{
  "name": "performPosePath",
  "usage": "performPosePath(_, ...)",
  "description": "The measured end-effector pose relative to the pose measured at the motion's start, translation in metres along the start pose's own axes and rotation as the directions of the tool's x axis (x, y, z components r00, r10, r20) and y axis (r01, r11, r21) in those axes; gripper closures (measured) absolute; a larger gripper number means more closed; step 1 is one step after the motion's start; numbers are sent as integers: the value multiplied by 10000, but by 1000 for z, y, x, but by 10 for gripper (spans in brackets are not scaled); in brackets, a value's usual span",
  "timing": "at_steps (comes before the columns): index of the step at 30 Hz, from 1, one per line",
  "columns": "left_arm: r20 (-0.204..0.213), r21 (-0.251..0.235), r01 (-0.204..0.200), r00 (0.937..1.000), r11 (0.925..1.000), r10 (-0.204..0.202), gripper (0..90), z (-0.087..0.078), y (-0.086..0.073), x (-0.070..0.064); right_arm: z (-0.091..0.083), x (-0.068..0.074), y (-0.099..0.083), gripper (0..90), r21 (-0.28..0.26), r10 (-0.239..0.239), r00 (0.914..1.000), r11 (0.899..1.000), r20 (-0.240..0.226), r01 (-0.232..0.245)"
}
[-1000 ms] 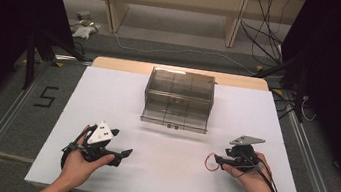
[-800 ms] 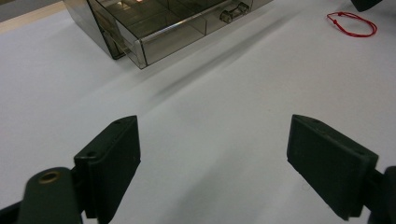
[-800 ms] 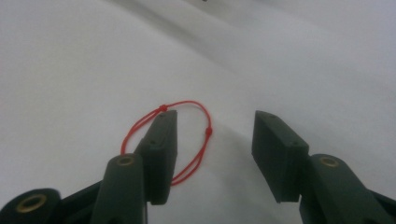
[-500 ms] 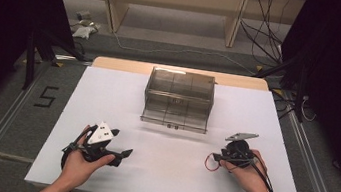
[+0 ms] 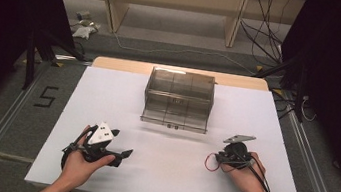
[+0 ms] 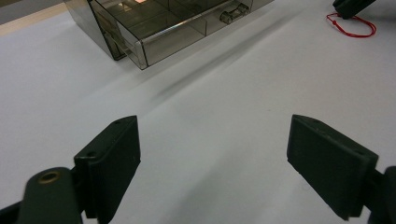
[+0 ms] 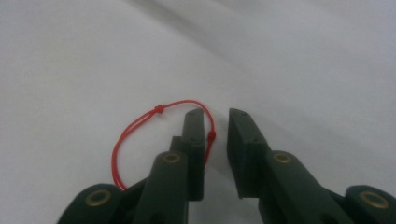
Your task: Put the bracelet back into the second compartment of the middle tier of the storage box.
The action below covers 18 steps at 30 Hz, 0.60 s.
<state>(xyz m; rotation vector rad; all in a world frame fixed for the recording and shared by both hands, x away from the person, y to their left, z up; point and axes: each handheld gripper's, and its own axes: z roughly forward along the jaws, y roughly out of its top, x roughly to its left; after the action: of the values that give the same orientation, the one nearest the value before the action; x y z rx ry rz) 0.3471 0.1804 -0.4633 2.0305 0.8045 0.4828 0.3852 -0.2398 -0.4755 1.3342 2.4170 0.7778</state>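
Thin red string loop [image 7: 140, 135] is draping around one finger of the nearly closed right gripper [image 7: 217, 116]; left gripper [image 6: 212, 154] is gaping wide over bare white table [image 5: 168, 171].

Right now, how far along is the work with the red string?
Done, it seems: a drawer of the clear box stands pulled out. In hand: the red string loops round one jaw of the right gripper, jaws slightly apart. Left: lifting it into the drawer, probably; the left gripper is open, empty.
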Motion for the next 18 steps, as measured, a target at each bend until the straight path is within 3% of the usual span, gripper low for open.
performPosePath(8, -25, 32, -56, 10000, 10000, 56, 174, 0, 0, 0, 1, -4, 1, 874, 60, 37, 9998, 10000, -217, -36)
performPosePath(18, -16, 8, -10, 10000, 10000, 10, 174, 0, 0, 0, 0, -5, 0, 879, -22, 230, 9992, 9997, -327, -231)
